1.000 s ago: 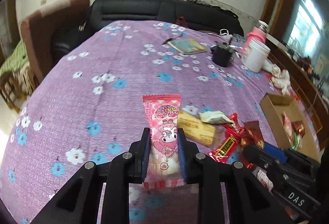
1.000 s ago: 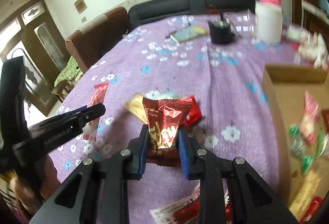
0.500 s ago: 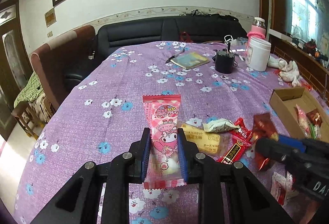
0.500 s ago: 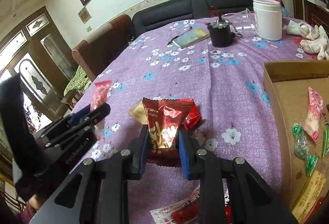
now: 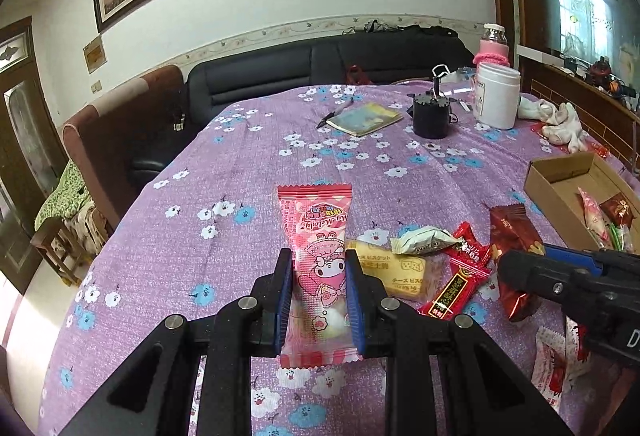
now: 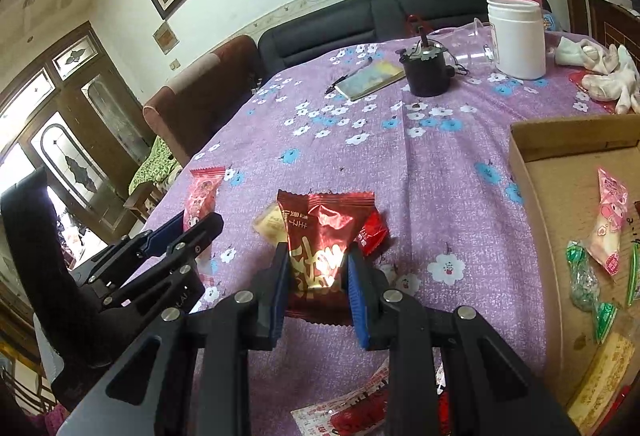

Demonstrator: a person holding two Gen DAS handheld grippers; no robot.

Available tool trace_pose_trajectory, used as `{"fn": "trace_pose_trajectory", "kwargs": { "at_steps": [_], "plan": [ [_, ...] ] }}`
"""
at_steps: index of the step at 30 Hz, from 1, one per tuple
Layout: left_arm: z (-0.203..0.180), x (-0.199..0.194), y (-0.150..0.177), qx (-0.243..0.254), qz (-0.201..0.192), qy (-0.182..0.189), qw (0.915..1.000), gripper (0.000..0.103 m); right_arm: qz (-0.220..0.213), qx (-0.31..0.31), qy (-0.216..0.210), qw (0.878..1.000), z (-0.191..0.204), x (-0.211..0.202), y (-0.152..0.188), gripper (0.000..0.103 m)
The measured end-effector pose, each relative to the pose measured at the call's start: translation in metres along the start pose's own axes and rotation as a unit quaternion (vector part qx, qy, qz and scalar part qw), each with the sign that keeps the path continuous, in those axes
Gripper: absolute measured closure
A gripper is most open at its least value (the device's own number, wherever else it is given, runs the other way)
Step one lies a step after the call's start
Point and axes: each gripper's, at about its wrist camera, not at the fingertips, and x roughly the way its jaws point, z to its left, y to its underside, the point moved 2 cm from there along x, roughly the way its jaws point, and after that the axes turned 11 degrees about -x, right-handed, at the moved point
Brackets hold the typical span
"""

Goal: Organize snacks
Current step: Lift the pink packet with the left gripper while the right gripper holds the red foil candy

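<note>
My left gripper (image 5: 319,268) is shut on a pink cartoon snack packet (image 5: 316,236), held upright above the purple flowered tablecloth (image 5: 260,163). My right gripper (image 6: 318,256) is shut on a dark red foil snack packet (image 6: 324,224). In the left wrist view that red packet (image 5: 514,232) and the right gripper's fingers (image 5: 532,268) show at the right. In the right wrist view the pink packet (image 6: 202,191) and the left gripper's fingers (image 6: 188,232) sit at the left. A cardboard box (image 6: 536,143) with several snacks stands to the right.
Loose snacks lie on the cloth: a yellow biscuit pack (image 5: 400,272), a pale wrapper (image 5: 424,240) and red wrappers (image 5: 460,284). Farther back stand a black cup (image 5: 431,113), a white jar (image 5: 496,99), a notebook (image 5: 364,119) and white cloths (image 5: 560,117). A black sofa (image 5: 320,71) lies beyond.
The left wrist view has tilted up and rolled level, showing more wall and painting. Both packets stay gripped. The right gripper's view has steadied and barely shifted.
</note>
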Motion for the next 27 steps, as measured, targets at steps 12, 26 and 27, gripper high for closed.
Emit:
{"fn": "trace_pose_trajectory", "kwargs": {
  "at_steps": [12, 26, 27],
  "plan": [
    [-0.0011, 0.0018, 0.001, 0.001, 0.0, -0.004, 1.0, 0.077, 0.002, 0.003, -0.009, 1.0, 0.0034, 0.0028, 0.0007, 0.077],
    [0.0007, 0.0001, 0.001, 0.004, -0.009, -0.014, 0.9999, 0.077, -0.003, 0.005, -0.013, 1.0, 0.0014, 0.0034, -0.0006, 0.077],
    [0.0005, -0.0003, 0.001, 0.004, -0.01, -0.014, 0.9998, 0.077, -0.004, 0.004, -0.012, 1.0, 0.0007, 0.0024, -0.0004, 0.077]
  ]
}}
